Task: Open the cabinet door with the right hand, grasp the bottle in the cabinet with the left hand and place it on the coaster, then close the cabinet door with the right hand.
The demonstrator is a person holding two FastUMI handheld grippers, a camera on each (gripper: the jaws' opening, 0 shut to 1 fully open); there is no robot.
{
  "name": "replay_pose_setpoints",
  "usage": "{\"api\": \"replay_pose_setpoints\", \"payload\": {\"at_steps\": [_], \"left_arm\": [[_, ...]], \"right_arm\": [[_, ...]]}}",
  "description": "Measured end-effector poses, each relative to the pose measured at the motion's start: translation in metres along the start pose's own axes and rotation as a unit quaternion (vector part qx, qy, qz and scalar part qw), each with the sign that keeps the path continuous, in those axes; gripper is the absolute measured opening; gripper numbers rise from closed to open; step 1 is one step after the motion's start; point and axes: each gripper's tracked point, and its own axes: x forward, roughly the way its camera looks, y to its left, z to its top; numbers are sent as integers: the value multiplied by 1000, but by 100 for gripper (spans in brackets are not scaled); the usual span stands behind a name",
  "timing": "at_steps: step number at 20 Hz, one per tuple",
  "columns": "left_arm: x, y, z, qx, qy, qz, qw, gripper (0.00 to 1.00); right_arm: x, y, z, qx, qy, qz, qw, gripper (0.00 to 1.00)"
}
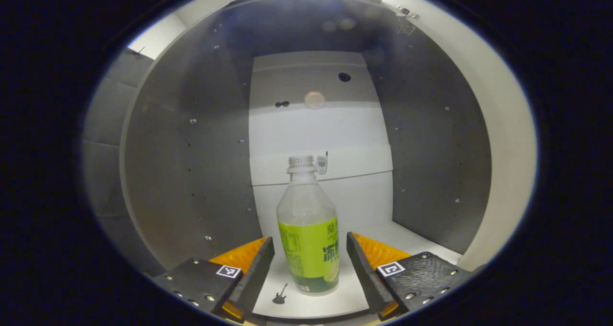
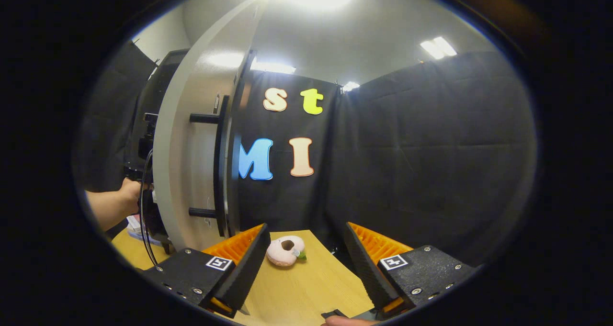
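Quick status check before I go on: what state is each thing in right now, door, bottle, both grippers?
Cabinet door: swung open.
Bottle: upright in the cabinet, no cap, looks empty, not yet gripped.
Left gripper: open, one finger on each side of the bottle, neither touching.
Right gripper: open, holding nothing, over the table.
Donut toy: lying flat on the table.

bottle label print, unreadable

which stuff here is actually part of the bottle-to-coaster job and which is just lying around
Part of the job:
- bottle, standing uncapped in the cabinet
- cabinet door, open
- left gripper, open, a finger on each side of the bottle
- right gripper, open, holding nothing

Just lying about:
- pink doughnut-shaped toy on the wooden table
- tiny guitar figure on the cabinet floor
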Motion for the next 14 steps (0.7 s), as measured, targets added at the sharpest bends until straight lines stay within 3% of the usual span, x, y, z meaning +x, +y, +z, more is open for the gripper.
{"api": "replay_pose_setpoints", "payload": {"at_steps": [6,7,8,13,14], "left_arm": [[13,-2,-10,-15,9,-10,1000,86],[12,1,-11,-18,7,-4,1000,90],[13,-1,-11,-21,8,-8,1000,66],[0,0,16,-9,-30,-18,999,65],[-9,0,24,-6,-35,-21,999,61]], "right_arm": [[13,12,-8,-19,9,6,1000,94],[13,12,-8,-17,9,7,1000,93],[11,11,-8,-16,9,8,1000,93],[8,5,-5,-5,2,4,1000,93],[8,4,-5,-2,1,5,1000,94]]}}
